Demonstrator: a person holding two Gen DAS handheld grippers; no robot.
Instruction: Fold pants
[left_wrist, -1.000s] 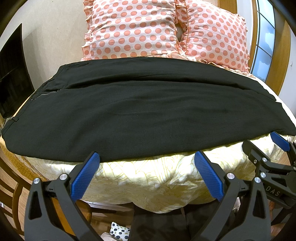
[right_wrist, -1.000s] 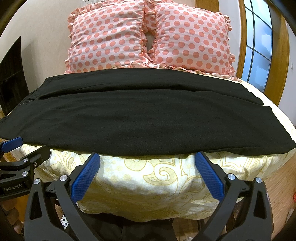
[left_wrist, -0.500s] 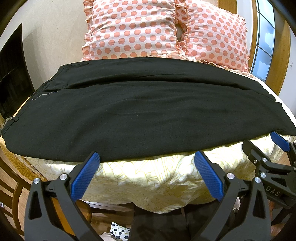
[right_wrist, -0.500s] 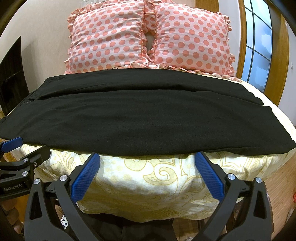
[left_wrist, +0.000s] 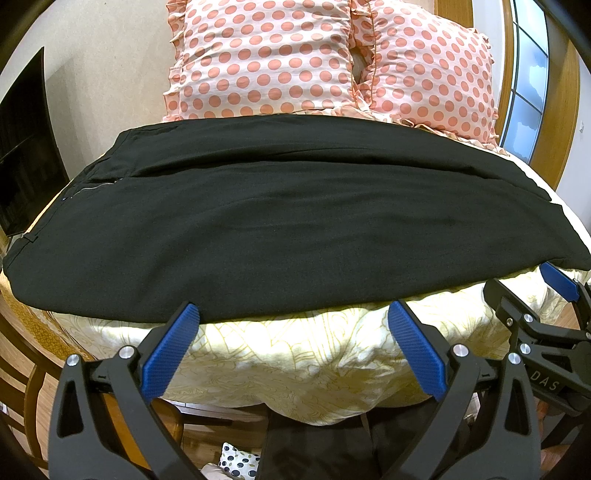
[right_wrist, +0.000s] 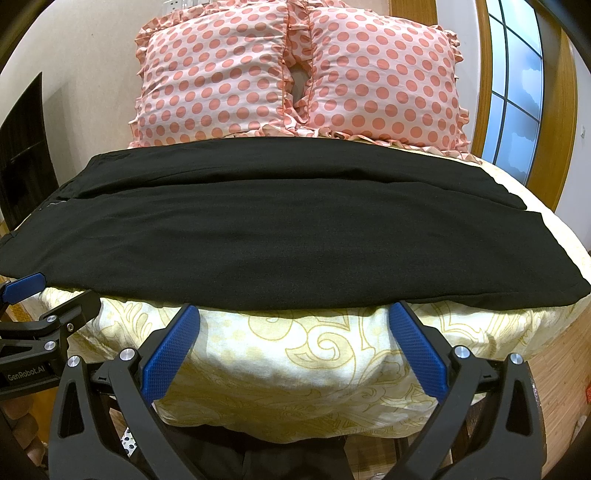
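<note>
While both tools hang off the near edge of the bed (right_wrist: 280, 369), the black pants (left_wrist: 288, 229) lie flat across it, waistband at the left, hems at the right, just short of the polka-dot pillows (right_wrist: 295, 74) at the far end. Looks like one lengthwise fold is in, one leg stacked on the other; the crosswise folds are all left to do. Left gripper (left_wrist: 293, 345) spread wide, holding nothing. Right gripper (right_wrist: 295, 343) likewise agape and empty, just shy of the near hem.
</note>
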